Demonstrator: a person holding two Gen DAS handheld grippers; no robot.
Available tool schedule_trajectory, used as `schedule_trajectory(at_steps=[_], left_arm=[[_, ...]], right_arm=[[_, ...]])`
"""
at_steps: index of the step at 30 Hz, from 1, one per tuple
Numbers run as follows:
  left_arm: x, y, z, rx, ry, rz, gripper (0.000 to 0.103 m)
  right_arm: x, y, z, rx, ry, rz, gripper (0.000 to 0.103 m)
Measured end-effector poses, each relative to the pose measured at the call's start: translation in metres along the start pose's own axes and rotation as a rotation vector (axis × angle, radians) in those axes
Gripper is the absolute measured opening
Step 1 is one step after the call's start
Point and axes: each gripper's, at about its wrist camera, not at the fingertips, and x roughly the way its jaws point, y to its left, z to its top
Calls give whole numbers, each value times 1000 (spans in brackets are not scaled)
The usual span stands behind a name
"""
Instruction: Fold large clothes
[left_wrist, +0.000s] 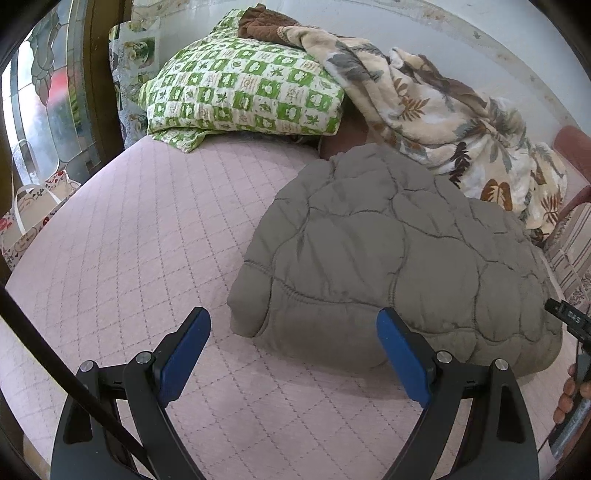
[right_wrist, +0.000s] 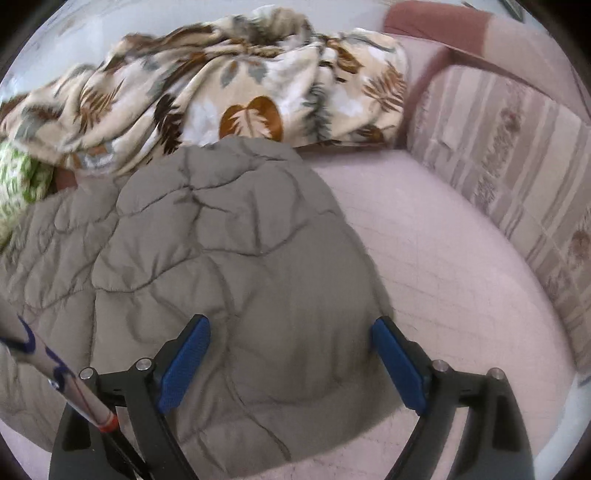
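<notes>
So a grey quilted puffer jacket (left_wrist: 399, 258) is laid out in a folded bundle on the pink quilted bed cover (left_wrist: 129, 240). Its long axis is run from the near edge of the bed back toward the floral fleece blanket (left_wrist: 461, 125), which is heaped behind it and is touched by the jacket's far end. What looks like a sleeve or folded edge (left_wrist: 255, 295) is pointed toward the near left corner in the left wrist view.

The left gripper (left_wrist: 293, 350) is held with its jaws wide apart, nothing between them, just off the jacket's near left edge. The right gripper (right_wrist: 290, 358) is hovered over the jacket's near right part, jaws also spread wide and nothing clamped.

A green checked pillow (left_wrist: 243, 92) is propped at the head end, and a striped cushion (right_wrist: 517, 177) is seen along the right side.
</notes>
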Motion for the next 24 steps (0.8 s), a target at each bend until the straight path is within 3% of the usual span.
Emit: schedule_trajectory(at_steps=[7, 17, 24], left_arm=[[-11, -8, -2, 43, -43, -2, 91], [-57, -17, -3, 60, -192, -16, 91], [-62, -21, -4, 75, -175, -33, 91]], right_arm=[[-44, -15, -26, -29, -31, -2, 93], [-63, -33, -77, -36, 44, 4, 93], [-76, -36, -86, -16, 56, 19, 93]])
